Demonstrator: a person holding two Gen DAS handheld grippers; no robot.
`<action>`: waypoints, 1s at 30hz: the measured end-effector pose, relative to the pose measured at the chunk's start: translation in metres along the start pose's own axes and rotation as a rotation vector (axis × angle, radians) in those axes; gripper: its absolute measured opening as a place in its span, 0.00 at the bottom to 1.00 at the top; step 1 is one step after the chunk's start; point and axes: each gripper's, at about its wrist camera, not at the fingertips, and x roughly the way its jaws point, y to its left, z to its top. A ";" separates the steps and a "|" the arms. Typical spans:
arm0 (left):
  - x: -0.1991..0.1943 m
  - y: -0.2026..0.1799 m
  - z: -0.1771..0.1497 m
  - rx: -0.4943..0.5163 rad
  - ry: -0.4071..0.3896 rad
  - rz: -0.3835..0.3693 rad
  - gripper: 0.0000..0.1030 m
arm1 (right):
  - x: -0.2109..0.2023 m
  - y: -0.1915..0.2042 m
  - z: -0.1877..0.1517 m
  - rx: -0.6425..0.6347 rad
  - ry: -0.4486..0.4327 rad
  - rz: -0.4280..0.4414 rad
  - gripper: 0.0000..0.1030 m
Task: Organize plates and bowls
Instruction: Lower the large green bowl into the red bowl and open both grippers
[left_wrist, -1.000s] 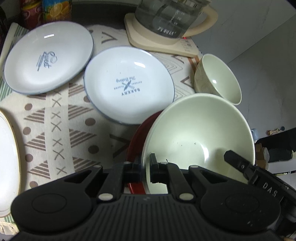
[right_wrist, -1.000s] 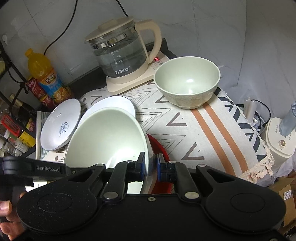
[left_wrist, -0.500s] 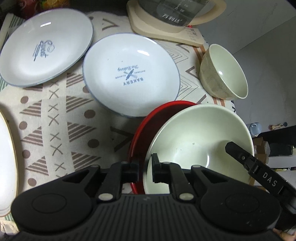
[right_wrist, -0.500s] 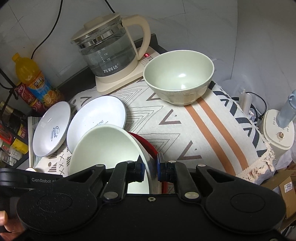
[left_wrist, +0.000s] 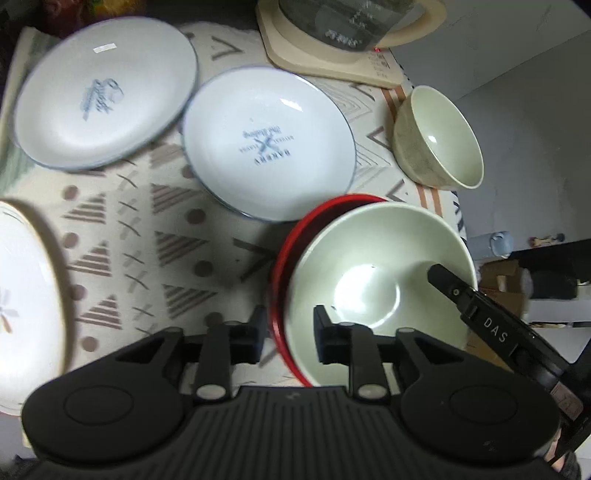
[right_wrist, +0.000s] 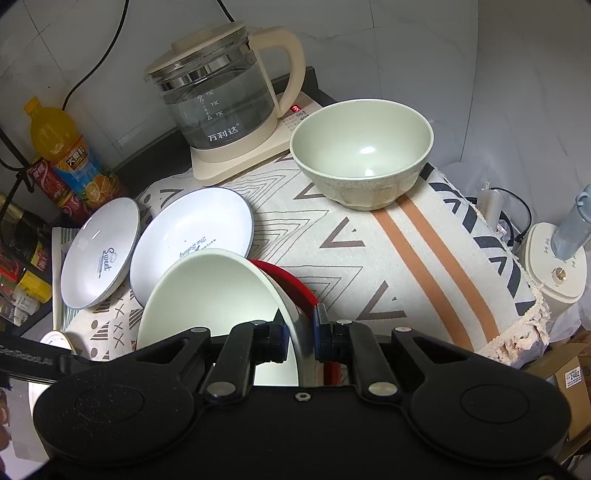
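The big pale bowl (left_wrist: 376, 273) sits on the red plate (left_wrist: 280, 266) at 5 o'clock — placing looks done. Left gripper (left_wrist: 286, 332) gapes astride both rims; right gripper (right_wrist: 301, 332) pinches the bowl's rim — next, release it.

A wide pale-green bowl (left_wrist: 373, 280) sits in a red plate (left_wrist: 291, 243), at five o'clock in the left wrist view. A smaller green bowl (left_wrist: 439, 136) stands upright at two o'clock. Two white blue-rimmed plates, "Bakery" (left_wrist: 269, 144) and "Sweet" (left_wrist: 103, 99), lie flat toward eleven o'clock, rims close together.
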 end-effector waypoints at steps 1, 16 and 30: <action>-0.003 0.001 -0.001 0.003 -0.011 0.003 0.28 | 0.000 0.001 0.000 -0.007 -0.003 -0.005 0.12; 0.027 0.003 -0.001 -0.017 -0.013 0.043 0.31 | 0.003 0.006 0.001 -0.054 -0.005 -0.041 0.13; 0.035 0.005 -0.002 -0.036 -0.049 0.055 0.31 | 0.001 0.002 0.000 -0.130 0.020 -0.046 0.15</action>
